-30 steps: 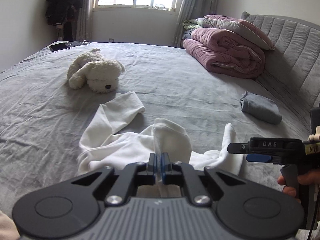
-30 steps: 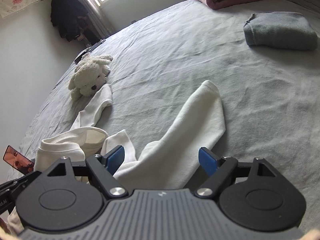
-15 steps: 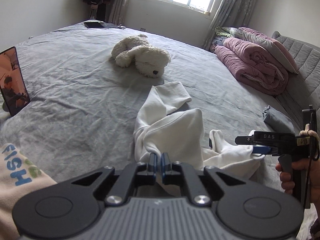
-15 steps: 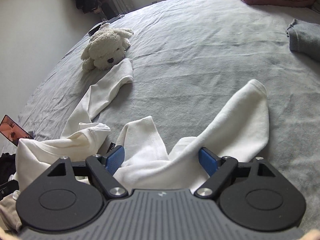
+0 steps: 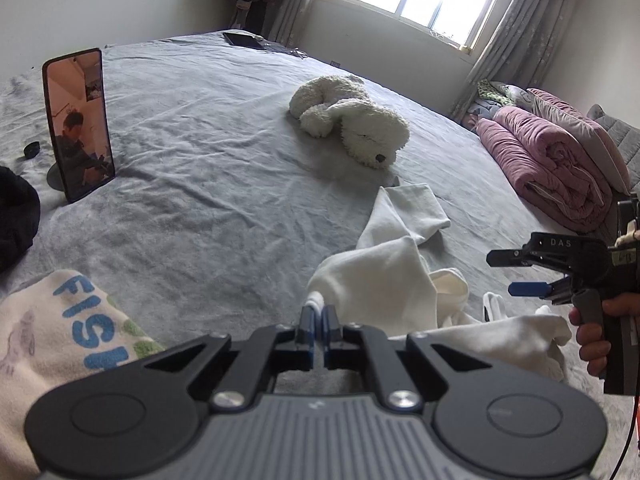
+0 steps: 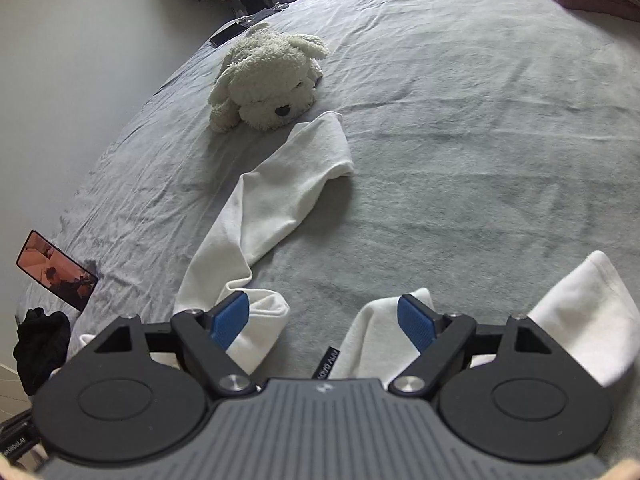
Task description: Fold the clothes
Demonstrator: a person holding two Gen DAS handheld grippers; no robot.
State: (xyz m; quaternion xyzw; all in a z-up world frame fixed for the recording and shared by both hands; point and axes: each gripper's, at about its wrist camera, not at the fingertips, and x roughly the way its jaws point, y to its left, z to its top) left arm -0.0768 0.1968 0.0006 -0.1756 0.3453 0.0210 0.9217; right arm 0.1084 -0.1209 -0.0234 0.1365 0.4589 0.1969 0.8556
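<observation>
White garment point(image 5: 384, 284) pinched between left tongs point(image 5: 319, 318).

A cream plush dog point(image 5: 352, 120) lies on the grey bed point(image 5: 200, 208). A phone point(image 5: 78, 122) stands propped upright (screen lit) toward the bed's left side. A folded pink quilt point(image 5: 548, 164) rests by the headboard.

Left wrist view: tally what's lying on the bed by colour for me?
White: 2, the shirt and the toy dog
Pink: 1, the folded quilt
Black: 3, the phone, the dark cloth and the tablet
Total: 6
</observation>
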